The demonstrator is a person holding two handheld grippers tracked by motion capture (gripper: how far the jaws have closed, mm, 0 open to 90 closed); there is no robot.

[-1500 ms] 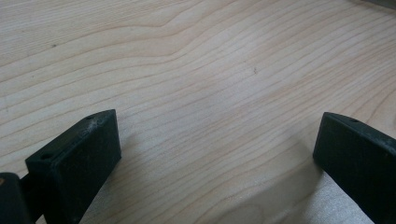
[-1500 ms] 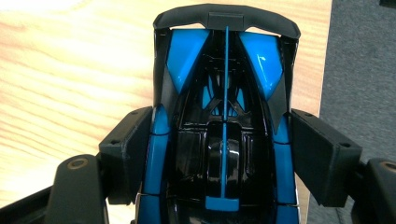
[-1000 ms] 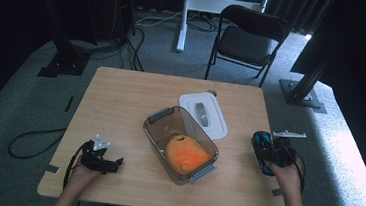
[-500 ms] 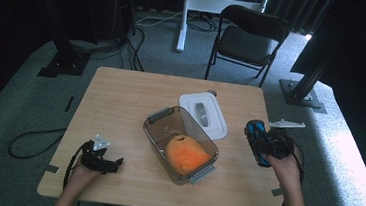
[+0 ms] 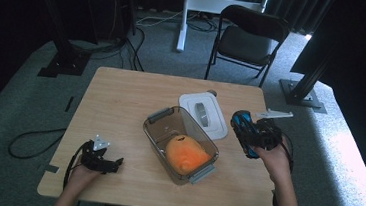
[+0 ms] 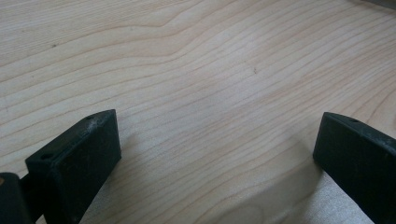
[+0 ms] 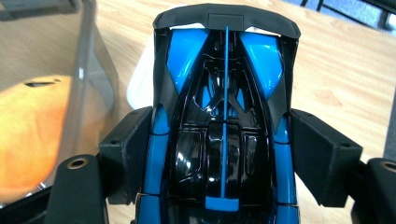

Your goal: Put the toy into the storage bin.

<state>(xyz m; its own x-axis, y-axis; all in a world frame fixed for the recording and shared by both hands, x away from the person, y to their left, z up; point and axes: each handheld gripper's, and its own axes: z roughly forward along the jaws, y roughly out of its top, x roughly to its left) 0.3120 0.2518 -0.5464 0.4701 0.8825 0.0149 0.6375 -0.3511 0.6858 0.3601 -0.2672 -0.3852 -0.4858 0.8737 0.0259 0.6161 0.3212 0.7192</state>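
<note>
Lab recording bay: black curtains (image 5: pixel 39 0), camera-rig stands (image 5: pixel 67 57), floor cables (image 5: pixel 32 137), grey carpet (image 5: pixel 6 97), lone table (image 5: pixel 121 97), folding chair (image 5: pixel 246 41).

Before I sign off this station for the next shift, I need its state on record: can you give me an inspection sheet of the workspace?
Surface: wooden table, bare wood across its left half.
Job's things: blue toy car clamped in the right gripper; clear container holds an orange plush; white lid lies beside it.
Clutter: nothing seen.
Grippers: right one raised beside the container; left gripper rests on the table, jaws apart, nothing between.
Cables: one loops from the left gripper onto the floor.
Surroundings: black chair, dark stands, grey carpet.
</note>
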